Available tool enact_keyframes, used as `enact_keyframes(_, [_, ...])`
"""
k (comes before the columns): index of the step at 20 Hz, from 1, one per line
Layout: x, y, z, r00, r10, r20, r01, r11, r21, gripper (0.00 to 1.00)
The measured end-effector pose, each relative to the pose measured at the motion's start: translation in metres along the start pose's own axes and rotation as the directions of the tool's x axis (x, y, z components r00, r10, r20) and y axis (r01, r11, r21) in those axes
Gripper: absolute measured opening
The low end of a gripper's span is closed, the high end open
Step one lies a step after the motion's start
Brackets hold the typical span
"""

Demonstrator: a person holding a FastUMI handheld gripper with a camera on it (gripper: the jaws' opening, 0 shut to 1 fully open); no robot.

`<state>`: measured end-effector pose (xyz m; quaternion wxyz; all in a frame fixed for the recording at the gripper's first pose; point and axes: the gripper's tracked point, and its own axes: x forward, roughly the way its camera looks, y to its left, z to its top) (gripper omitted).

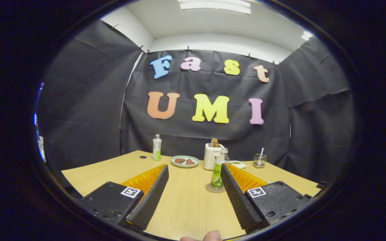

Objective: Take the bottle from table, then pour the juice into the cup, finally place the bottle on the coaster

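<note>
A small clear bottle with a green label (216,174) stands upright on a round coaster (215,189) on the wooden table (186,204). It is close to the inner side of my right finger (238,197), near that finger's tip, and I cannot tell if they touch. My gripper (193,166) is open, its fingers wide apart, with nothing pressed between them. A clear glass cup (259,161) with a thin stick in it stands farther back, beyond the right finger.
Beyond the fingers stand a white toaster (210,156) with toast in it, a pale plate (184,161) with two brown pieces, and a second white-and-green bottle (157,147) at the far left. A small white object (238,164) lies beside the toaster. A person's fingertip (209,236) shows below.
</note>
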<state>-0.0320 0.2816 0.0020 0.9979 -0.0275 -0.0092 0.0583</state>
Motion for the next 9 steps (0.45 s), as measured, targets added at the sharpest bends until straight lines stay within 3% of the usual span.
enact_keyframes(9, [-0.007,-0.013,-0.022,0.999,-0.019,-0.039,0.021,0.998,0.052,1.0])
